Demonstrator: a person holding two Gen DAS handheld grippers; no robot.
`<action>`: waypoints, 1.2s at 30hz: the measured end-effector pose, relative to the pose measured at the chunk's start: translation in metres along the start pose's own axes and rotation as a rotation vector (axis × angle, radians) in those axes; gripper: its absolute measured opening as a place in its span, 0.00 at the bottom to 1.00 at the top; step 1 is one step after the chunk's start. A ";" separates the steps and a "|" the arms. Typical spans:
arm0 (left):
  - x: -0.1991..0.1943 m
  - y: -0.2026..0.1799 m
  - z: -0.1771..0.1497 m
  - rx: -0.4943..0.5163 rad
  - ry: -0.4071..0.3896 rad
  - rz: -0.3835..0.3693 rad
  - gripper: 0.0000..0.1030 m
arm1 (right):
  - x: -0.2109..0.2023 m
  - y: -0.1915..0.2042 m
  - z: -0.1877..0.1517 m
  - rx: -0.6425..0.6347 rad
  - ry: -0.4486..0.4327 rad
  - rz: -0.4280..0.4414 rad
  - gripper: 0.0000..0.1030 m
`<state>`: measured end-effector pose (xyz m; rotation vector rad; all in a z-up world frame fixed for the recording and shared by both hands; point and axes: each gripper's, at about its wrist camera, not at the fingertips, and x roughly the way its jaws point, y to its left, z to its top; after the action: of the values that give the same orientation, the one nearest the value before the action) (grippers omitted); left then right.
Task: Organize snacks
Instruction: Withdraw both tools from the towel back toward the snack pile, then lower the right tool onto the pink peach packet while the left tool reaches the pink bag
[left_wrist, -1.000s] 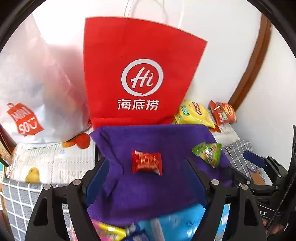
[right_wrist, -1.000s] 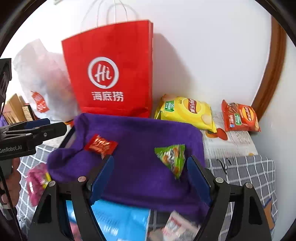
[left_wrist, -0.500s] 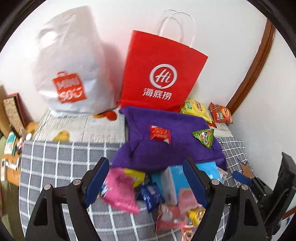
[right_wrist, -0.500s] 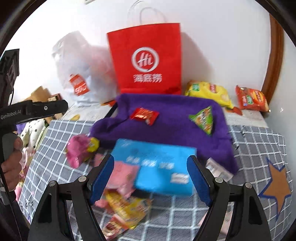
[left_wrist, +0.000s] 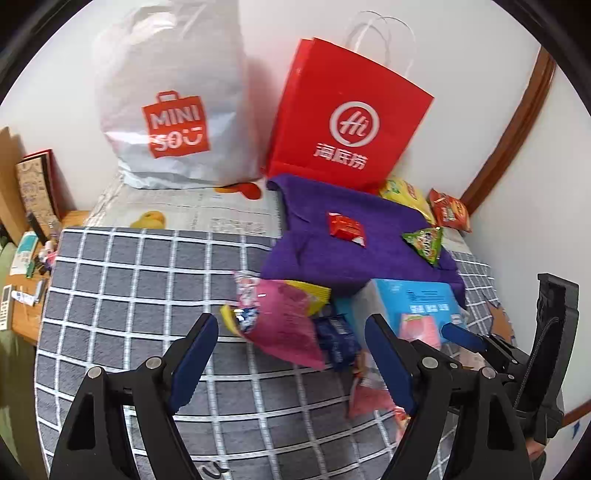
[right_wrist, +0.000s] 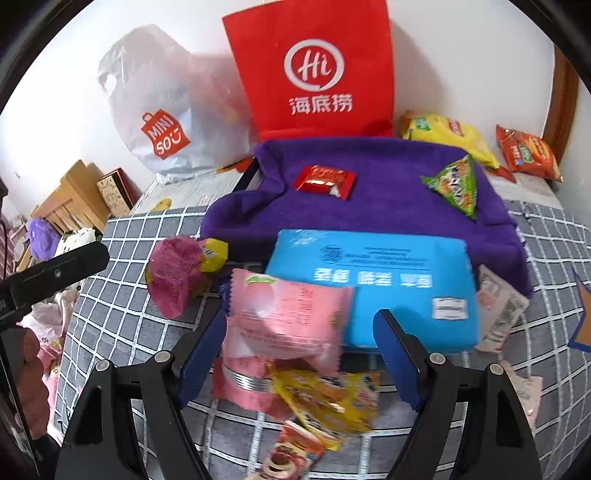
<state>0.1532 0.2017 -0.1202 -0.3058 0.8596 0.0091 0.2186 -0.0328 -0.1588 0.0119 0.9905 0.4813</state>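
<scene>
A purple cloth (left_wrist: 332, 254) (right_wrist: 388, 206) lies against the back wall with a small red packet (left_wrist: 345, 229) (right_wrist: 325, 181) and a green triangular packet (left_wrist: 424, 242) (right_wrist: 456, 184) on it. In front of it a heap of snacks sits on the grey checked cover: a blue box (left_wrist: 413, 302) (right_wrist: 388, 280), a magenta bag (left_wrist: 284, 325) (right_wrist: 177, 277), a pale pink packet (right_wrist: 288, 321) and yellow packets (right_wrist: 325, 402). My left gripper (left_wrist: 291, 354) hovers open over the magenta bag. My right gripper (right_wrist: 299, 350) stands open over the pale pink packet. Neither holds anything.
A red paper bag (left_wrist: 343, 118) (right_wrist: 317, 70) and a white plastic bag (left_wrist: 173, 110) (right_wrist: 166, 110) stand against the wall. A yellow chip bag (right_wrist: 450, 136) and an orange one (right_wrist: 528, 155) lie at the back right. A wooden shelf (right_wrist: 70, 199) is left of the cover.
Both grippers have pulled back from the purple cloth and dipped, so the snack heap and checked cover now fill the foreground. Their jaws stay as wide as before.
</scene>
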 end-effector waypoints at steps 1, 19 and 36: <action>-0.001 0.003 -0.001 -0.001 -0.004 0.006 0.78 | 0.003 0.003 0.000 -0.004 0.008 -0.008 0.79; -0.002 0.014 -0.019 -0.034 0.019 0.023 0.78 | -0.005 0.010 -0.006 -0.064 -0.061 -0.068 0.64; 0.006 -0.024 -0.041 0.010 0.068 0.030 0.78 | -0.074 -0.046 -0.024 -0.006 -0.161 -0.058 0.63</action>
<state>0.1301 0.1670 -0.1438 -0.2851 0.9315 0.0220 0.1835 -0.1086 -0.1237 0.0164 0.8297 0.4238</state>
